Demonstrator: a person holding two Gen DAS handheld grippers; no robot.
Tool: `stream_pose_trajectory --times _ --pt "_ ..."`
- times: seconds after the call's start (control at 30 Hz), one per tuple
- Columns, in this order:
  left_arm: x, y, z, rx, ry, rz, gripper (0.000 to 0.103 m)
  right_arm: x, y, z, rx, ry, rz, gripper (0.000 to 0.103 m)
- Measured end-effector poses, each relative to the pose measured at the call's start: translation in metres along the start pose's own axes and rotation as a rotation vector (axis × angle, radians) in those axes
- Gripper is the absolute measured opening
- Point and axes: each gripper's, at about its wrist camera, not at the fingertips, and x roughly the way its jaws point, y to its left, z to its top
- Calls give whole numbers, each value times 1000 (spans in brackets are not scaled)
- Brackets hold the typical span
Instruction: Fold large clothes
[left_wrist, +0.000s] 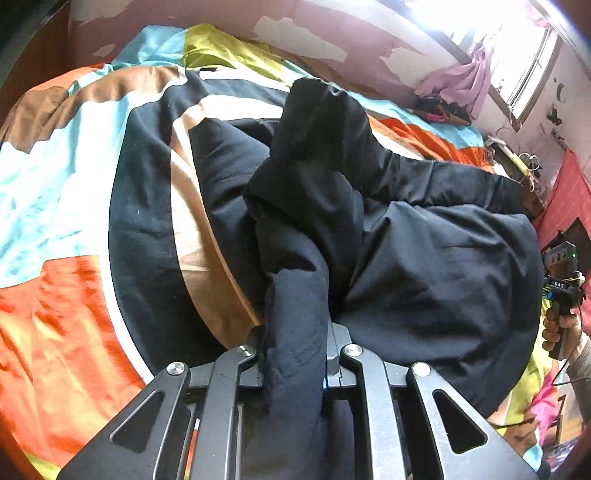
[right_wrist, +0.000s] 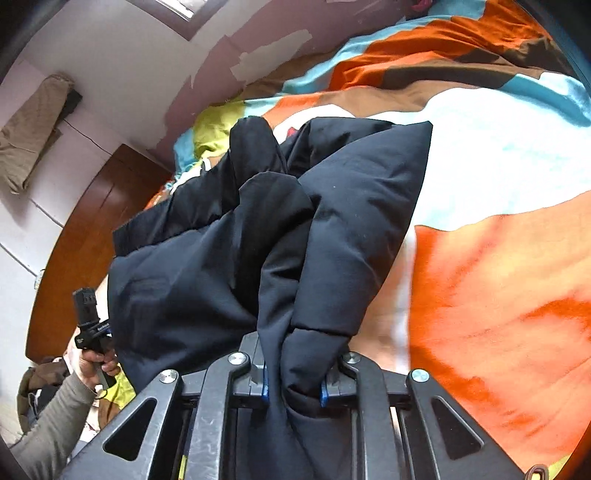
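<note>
Left wrist view shows the dark padded jacket (left_wrist: 424, 266) bunched up on the bed, partly pulled off the striped bedspread (left_wrist: 74, 184) where it's pinched. It looks puffy and soft, so I'd guess light for its size but bulky, with smooth, slippery-looking shell fabric that'll slide and billow rather than hold a crease. No stiffness at all; it sags wherever it isn't held.

The left tool (left_wrist: 295, 354) is clenched on a rolled fold of the jacket, fabric squeezed tight between the pads. In the right wrist view the right tool (right_wrist: 293, 373) is clamped on another thick padded fold of the jacket (right_wrist: 221, 258), which hangs down toward the bed.

Grabbing random wads like this probably makes it twist. I'd take hold at the hem corners or shoulder seams, where the layers are thinner and the pads won't slip off the padding.

The person's other hand (right_wrist: 92, 363) shows off to the side, with peeling pink wall (left_wrist: 314, 33) behind.
</note>
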Motion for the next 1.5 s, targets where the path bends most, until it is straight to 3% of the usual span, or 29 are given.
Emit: stream_pose_trajectory --times 0.17,0.37,0.47,0.53,0.6,0.7,0.77,0.8,0.83,0.87,0.9,0.93,1.0,1.1,1.5 --pt "-8 -5 -6 18 12 15 12 -1 27 7 -39 1 -5 17" --pt "1 9 -17 0 30 22 12 20 17 9 -10 30 -41 18" --pt "8 15 -16 -18 46 11 16 26 1 9 45 43 -5 30" --pt "14 20 -14 -29 64 1 22 34 -6 11 58 65 -3 45" --pt "20 24 -12 -39 79 6 32 43 -11 11 69 98 -3 76" --pt "26 30 -12 -66 82 -8 41 57 -17 7 63 117 -10 79" --pt "30 36 -11 -97 91 -14 54 59 -21 3 89 105 2 79" --pt "32 39 -9 -117 95 -28 54 60 -23 3 98 98 4 76" --pt "32 39 -7 -122 92 -43 48 59 -21 1 82 82 4 56" --pt "29 36 -5 -105 80 -59 33 57 -16 1 49 70 -1 49" --pt "25 32 -4 -81 62 -45 28 54 -14 1 36 59 -3 36" --pt "21 28 -3 -66 49 -37 19 50 -11 2 30 48 2 28" --pt "13 26 -3 -63 27 -25 14 41 -5 3 15 28 0 22" --pt "-4 29 -2 -92 -9 -30 10 30 3 7 20 0 7 18" --pt "-81 -9 -4 -6 -57 -16 9 -20 56 7 -45 -27 11 16"
